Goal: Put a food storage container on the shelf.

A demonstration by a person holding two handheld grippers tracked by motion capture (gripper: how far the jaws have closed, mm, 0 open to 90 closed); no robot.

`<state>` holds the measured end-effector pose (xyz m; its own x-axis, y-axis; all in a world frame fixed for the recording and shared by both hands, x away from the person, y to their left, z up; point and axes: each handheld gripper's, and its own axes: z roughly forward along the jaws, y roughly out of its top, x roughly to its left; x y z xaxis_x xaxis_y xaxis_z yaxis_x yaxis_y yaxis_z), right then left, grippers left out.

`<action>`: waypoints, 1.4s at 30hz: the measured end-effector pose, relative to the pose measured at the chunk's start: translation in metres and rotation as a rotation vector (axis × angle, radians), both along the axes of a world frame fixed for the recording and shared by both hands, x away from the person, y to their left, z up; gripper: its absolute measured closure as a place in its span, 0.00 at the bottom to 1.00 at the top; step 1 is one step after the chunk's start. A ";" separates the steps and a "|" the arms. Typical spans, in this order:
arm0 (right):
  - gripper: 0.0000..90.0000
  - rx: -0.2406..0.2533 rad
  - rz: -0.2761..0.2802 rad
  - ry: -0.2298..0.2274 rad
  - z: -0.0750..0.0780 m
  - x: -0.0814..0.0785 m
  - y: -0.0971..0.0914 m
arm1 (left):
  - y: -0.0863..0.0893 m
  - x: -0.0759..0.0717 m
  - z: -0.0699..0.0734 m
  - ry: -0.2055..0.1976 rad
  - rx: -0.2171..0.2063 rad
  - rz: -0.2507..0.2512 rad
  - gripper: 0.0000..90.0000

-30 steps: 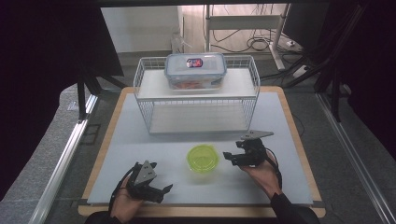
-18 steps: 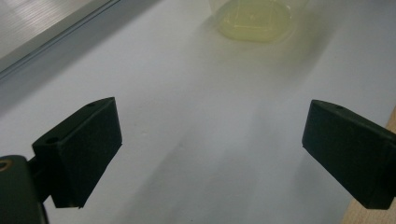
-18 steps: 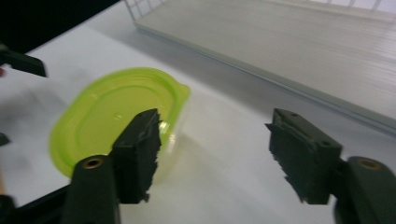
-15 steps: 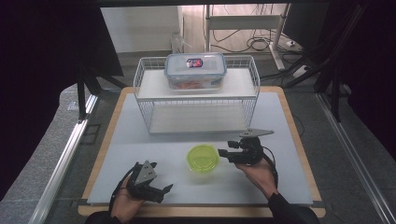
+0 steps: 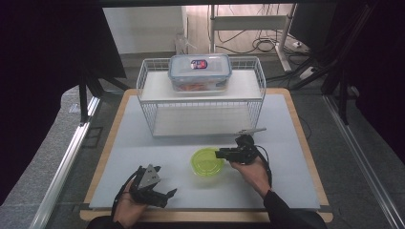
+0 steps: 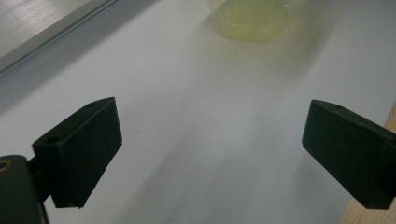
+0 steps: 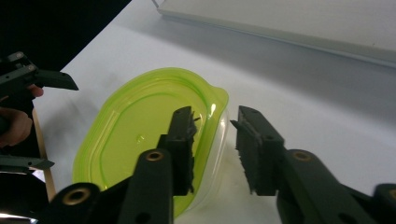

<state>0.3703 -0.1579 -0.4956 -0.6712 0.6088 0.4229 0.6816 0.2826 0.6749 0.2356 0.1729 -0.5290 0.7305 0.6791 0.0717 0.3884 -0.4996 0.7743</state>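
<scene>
A clear tub with a lime-green lid (image 5: 207,162) (image 7: 140,135) sits on the white mat, front centre. My right gripper (image 5: 223,153) (image 7: 212,126) is at its right rim, pointing left. One jaw lies over the lid and the other stands outside the tub's wall. The jaws have just been closing with the rim between them, and a small gap still shows beside the rim. My left gripper (image 5: 167,196) (image 6: 210,135) rests at the front left with its jaws wide open and nothing between them. The tub (image 6: 254,18) lies blurred ahead of it.
A white wire rack (image 5: 200,95) stands at the back of the mat, with a clear lidded box (image 5: 199,71) on its top shelf. The mat (image 5: 143,143) lies on a wooden board (image 5: 305,143). My left gripper (image 7: 42,79) shows at the left edge of the right gripper view.
My right gripper has moved left to the tub's rim and its jaws have narrowed around it. The left gripper and the tub have stayed in place.
</scene>
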 end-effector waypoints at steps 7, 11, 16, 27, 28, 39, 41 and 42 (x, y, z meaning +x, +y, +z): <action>0.89 0.065 0.033 0.088 -0.002 0.004 -0.002 | -0.001 0.000 0.000 -0.001 0.005 -0.003 0.06; 0.90 0.100 0.055 0.120 0.001 0.003 -0.001 | -0.001 0.000 0.000 -0.001 0.005 -0.003 0.06; 0.92 0.190 0.067 0.184 0.002 0.004 -0.002 | -0.001 0.000 0.000 -0.003 0.007 -0.005 0.06; 0.94 0.232 0.055 0.173 0.013 0.004 -0.008 | -0.001 -0.001 0.000 -0.006 0.008 -0.005 0.06; 0.94 0.244 0.055 0.177 0.013 0.004 -0.010 | -0.001 -0.001 0.000 -0.006 0.008 -0.004 0.06; 0.93 0.331 0.042 0.158 0.032 0.004 -0.019 | 0.003 -0.001 0.003 -0.014 -0.043 0.013 0.04; 0.93 0.348 0.038 0.156 0.038 0.004 -0.020 | 0.002 -0.001 0.002 -0.016 -0.037 0.011 0.04; 0.93 0.355 0.037 0.157 0.040 0.004 -0.020 | 0.002 -0.001 0.002 -0.017 -0.035 0.010 0.04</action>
<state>0.3747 -0.1783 -0.4552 -0.6002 0.3824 0.7025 0.7783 0.0769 0.6231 0.2347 0.1747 -0.5265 0.7224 0.6889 0.0599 0.3803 -0.4682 0.7976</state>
